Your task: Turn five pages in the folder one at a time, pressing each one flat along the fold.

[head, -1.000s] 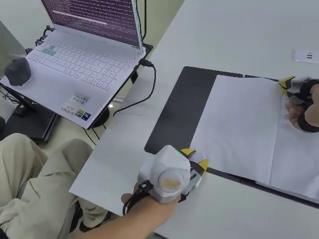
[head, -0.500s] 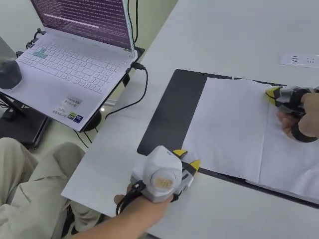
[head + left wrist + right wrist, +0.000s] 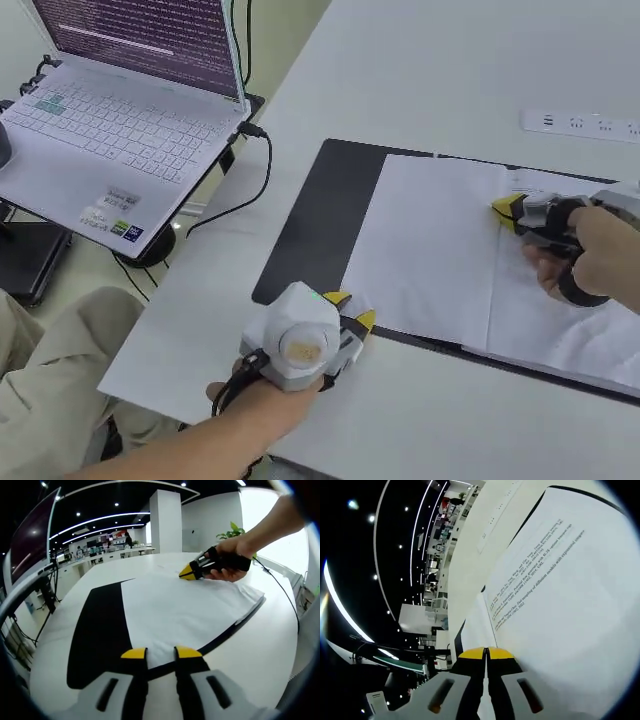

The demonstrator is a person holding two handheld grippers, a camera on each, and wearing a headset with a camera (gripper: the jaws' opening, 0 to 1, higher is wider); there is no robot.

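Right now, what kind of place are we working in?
Probably an open-plan office: a long white table holding the folder, a laptop on a stand beside it, and, in the left gripper view, rows of desks under ceiling strip lights.

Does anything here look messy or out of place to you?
Nothing spilled or torn. The pages right of the fold look slightly rippled, not flat, beside the right gripper, whose shut jaws rest near the fold. The turned page lies smooth on the black folder.

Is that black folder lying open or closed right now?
Open. The folder lies spread flat, its black inside cover showing beside a white page, with the right gripper on the pages.
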